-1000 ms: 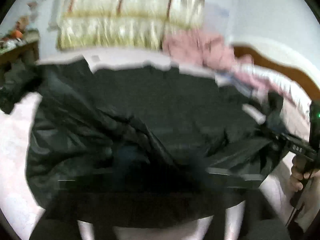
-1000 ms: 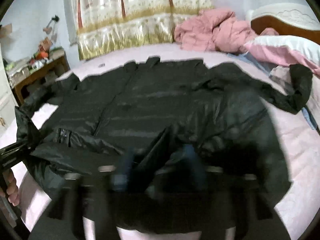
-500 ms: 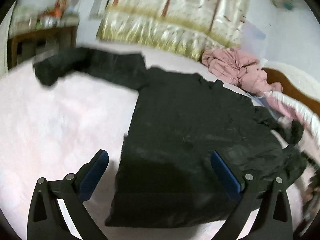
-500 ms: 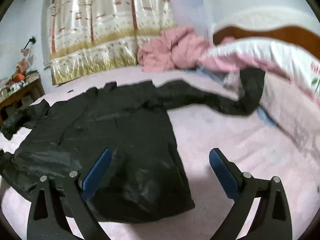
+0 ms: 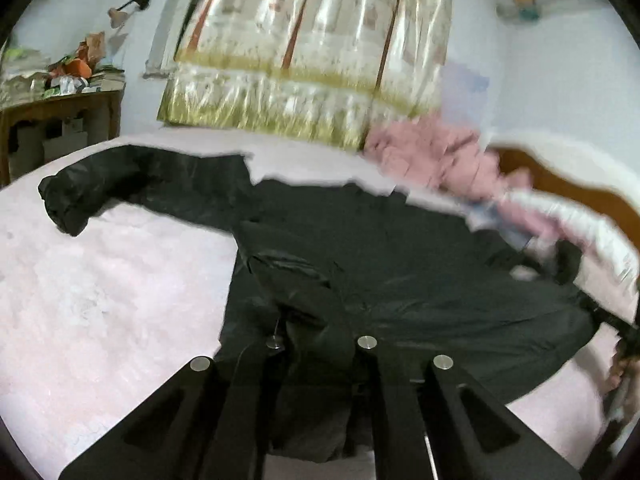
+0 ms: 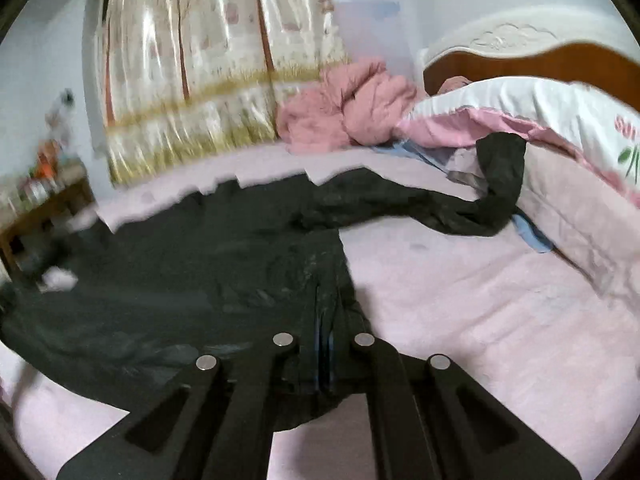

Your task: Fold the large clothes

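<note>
While both tongs, left (image 5: 316, 344) and right (image 6: 324, 344), pinch the black jacket (image 5: 400, 264) hem on the bed (image 5: 100, 280): lift evenly, keep hem taut, carry toward collar.

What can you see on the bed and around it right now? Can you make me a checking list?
Surface: pink bed sheet, wrinkled.
Job's things: black jacket lies spread flat, one sleeve stretched out to the left, the other sleeve reaching up onto the pillow.
Clutter: pink bundle of clothes at the far edge, blue cloth by the pillow.
Grippers: left tool shut on the jacket's bottom hem; right tool shut on the hem too.
Cables: nothing seen.
Surroundings: shiny tree-print curtain, wooden headboard, cluttered wooden table.
</note>
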The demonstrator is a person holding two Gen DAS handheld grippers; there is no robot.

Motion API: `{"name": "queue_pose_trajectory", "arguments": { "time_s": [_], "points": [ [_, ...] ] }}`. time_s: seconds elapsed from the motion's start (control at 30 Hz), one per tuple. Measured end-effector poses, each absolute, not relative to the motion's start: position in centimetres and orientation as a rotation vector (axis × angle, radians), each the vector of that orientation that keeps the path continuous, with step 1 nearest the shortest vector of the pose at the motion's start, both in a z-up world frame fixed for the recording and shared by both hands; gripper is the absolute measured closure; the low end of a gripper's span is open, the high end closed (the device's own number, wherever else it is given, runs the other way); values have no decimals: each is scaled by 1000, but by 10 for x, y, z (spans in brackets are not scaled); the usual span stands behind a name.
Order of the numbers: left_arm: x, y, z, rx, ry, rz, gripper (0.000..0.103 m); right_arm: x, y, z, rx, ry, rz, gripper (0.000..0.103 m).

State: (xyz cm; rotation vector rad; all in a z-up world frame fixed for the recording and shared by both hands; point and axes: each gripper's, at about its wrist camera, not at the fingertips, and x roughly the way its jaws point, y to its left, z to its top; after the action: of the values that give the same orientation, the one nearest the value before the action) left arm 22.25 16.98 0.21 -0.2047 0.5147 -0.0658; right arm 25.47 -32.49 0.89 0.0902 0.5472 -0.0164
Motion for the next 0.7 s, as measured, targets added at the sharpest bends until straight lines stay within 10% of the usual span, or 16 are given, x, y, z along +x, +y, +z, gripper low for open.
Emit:
{"name": "queue_pose_trajectory", "arguments": {
  "time_s": [0.33, 0.47, 0.6, 0.7],
  "points": [
    [256, 177, -50, -266, 795, -34, 91, 291, -335, -36, 125, 827, -81, 99],
    [245, 176, -40, -252, 743, -41, 66, 283, -338, -34, 143, 804, -90, 91],
    [222, 171, -18, -178, 616, 1, 19, 267, -342, -20, 150, 706, -116, 49],
    [195, 158, 4, -137, 475, -25, 12, 240, -331, 1, 106, 547, -70, 12]
  ]
}}
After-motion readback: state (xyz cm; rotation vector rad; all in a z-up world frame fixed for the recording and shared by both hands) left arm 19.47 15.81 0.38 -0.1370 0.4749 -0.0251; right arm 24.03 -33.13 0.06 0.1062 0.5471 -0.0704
